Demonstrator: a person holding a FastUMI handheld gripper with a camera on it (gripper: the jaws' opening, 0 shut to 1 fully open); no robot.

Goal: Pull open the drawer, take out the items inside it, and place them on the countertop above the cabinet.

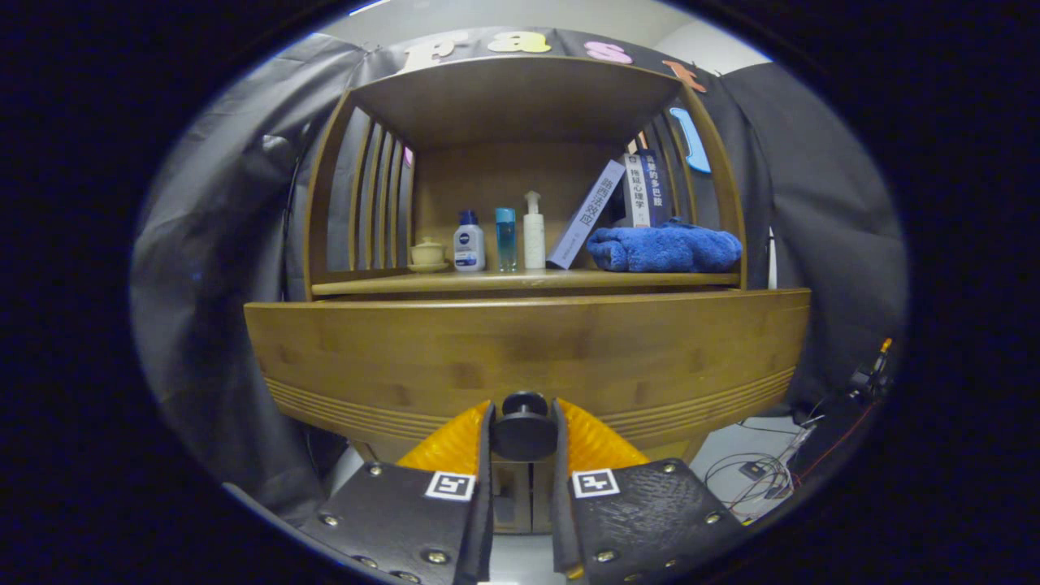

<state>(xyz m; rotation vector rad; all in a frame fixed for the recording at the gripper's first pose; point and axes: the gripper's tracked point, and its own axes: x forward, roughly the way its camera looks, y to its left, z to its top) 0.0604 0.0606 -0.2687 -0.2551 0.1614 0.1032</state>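
1. The claw [524, 435] is gripping the round dark knob [524, 428] of the drawer [528, 357]. Both fingers are pressing on the knob, one on each side.
2. The wooden drawer front is sitting right ahead of the claw, and it is stretching wide to both sides.
3. I cannot tell what is lying inside the drawer.
4. The counter [520, 281] is sitting above the drawer, beyond the claw.
5. On the counter, a small cream jar [427, 253], a white bottle with a blue cap [469, 241], a clear blue bottle [505, 238] and a white pump bottle [534, 231] are standing in a row.
6. Beside them, a few books [613, 207] are leaning, and a blue towel [664, 247] is lying in front of the books.
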